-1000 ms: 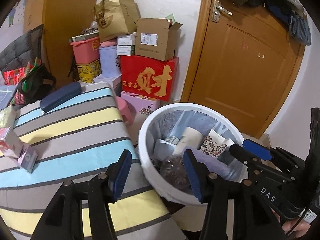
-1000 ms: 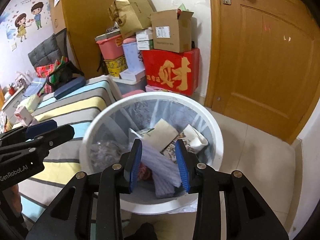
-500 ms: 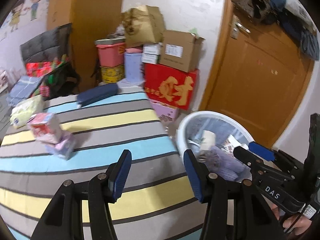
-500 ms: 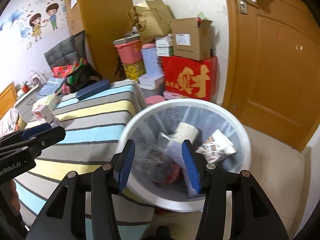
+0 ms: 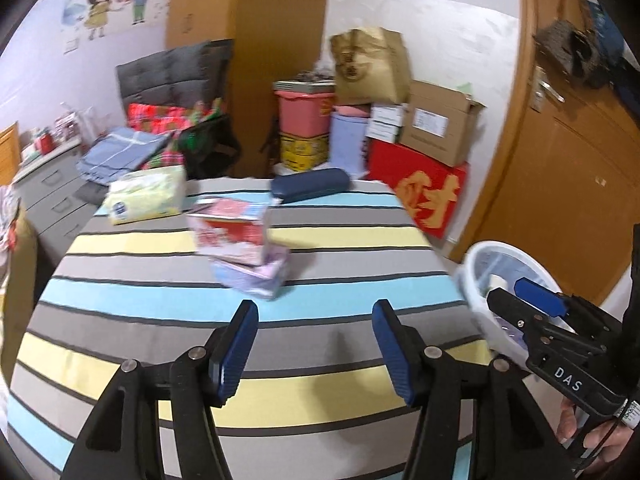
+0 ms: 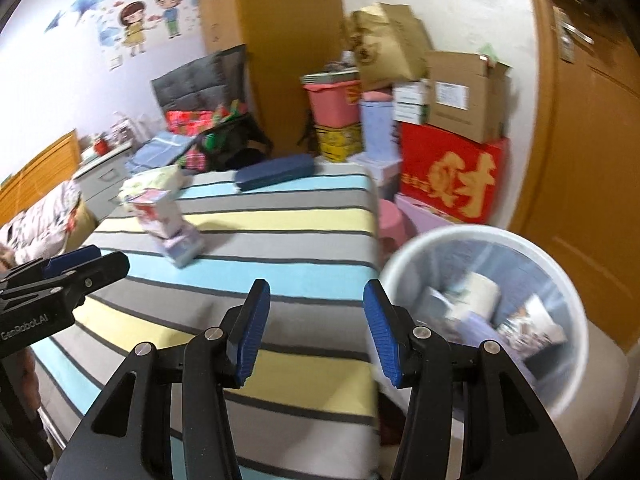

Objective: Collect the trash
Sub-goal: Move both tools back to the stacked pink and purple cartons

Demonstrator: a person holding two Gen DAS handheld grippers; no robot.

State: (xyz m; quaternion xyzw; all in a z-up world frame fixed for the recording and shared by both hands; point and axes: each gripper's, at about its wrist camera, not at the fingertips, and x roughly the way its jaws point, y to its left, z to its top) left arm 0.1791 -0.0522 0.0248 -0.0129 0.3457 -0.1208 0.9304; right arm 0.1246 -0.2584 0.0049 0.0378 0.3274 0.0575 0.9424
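While hovering over the striped bed (image 5: 320, 376), left claw (image 5: 316, 350) and right claw (image 6: 314, 334) both spread wide, gripping nothing; blurred, seemingly paper trash inside white bin (image 6: 560, 276).

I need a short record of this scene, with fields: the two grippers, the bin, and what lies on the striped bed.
left gripper: open, empty, over the striped bed
right gripper: open, empty, over the bed edge, next to the bin
trash bin: white, round, lined, on the floor to the right of the bed; holds paper and packaging
on the bed: red and white carton resting on a purple box; yellow tissue pack; dark blue case
behind: stacked boxes by the wooden door
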